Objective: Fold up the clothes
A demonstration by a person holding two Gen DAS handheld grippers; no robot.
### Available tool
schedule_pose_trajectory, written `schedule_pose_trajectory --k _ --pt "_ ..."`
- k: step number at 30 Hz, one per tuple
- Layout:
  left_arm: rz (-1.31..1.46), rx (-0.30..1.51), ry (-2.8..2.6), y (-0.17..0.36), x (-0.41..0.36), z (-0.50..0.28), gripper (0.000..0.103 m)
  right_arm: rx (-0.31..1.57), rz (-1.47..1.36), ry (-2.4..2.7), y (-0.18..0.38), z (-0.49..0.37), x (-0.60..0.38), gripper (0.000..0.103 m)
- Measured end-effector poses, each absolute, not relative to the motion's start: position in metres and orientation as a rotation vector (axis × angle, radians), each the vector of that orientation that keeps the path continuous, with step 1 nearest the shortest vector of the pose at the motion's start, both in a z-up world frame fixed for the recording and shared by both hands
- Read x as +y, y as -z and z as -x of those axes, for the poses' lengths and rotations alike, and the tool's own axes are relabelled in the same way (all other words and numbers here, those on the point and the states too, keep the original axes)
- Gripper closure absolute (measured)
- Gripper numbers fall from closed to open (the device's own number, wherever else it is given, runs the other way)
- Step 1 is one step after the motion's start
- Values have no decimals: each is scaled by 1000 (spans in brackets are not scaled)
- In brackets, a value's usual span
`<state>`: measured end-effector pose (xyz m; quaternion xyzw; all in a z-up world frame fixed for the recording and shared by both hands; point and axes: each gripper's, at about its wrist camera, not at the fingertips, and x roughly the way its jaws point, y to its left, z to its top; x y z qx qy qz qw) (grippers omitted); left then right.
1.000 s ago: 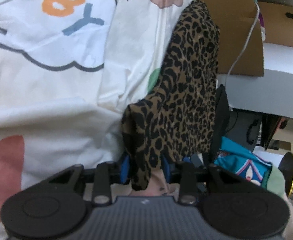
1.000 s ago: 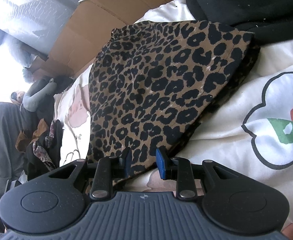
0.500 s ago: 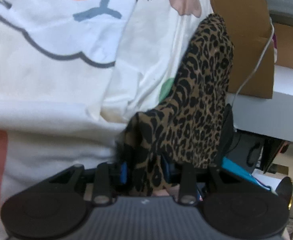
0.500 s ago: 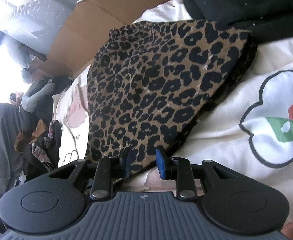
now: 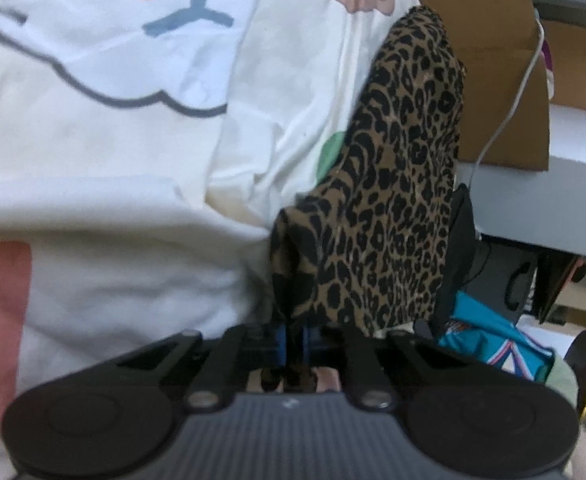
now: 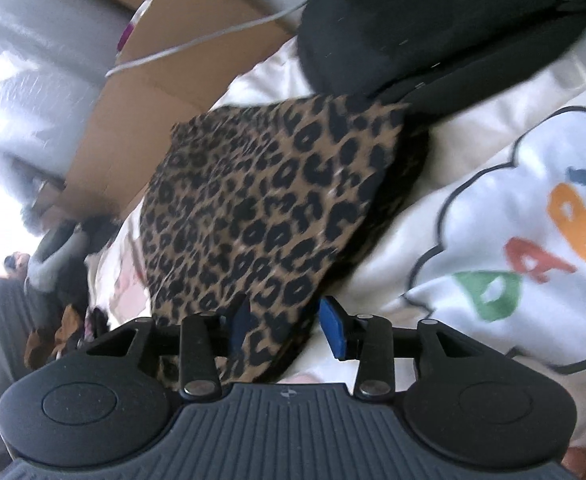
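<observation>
Left wrist view shows the left gripper (image 5: 292,340) angled downward, its blue pads closing to a thin gap with a fold of the leopard-print garment (image 5: 393,184) pinched between them. That one garment rises from the jaws and stretches away toward the far right, draped over a white quilt (image 5: 113,200) printed with coloured letters. One cardboard box (image 5: 489,60) stands at the far right, with a white cable (image 5: 509,112) hanging across it.

Right wrist view shows the right gripper (image 6: 287,326) also tilted downward, jaws opening; the garment's near corner lies between the two blue pads, closer to the left one, and the right pad stands clear of the cloth. A black garment (image 6: 433,28) lies just beyond its far edge.
</observation>
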<state>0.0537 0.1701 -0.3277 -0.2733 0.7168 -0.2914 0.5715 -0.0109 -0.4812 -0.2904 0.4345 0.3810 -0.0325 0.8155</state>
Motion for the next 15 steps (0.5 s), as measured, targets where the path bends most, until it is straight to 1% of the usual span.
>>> schedule_pose_trajectory --k 5,15 --pt "558 1668 709 315 165 -59 97 744 -1020 174 299 15 -505 56" --pt "520 1669 714 306 161 -58 97 675 -1101 294 317 0 -533 57"
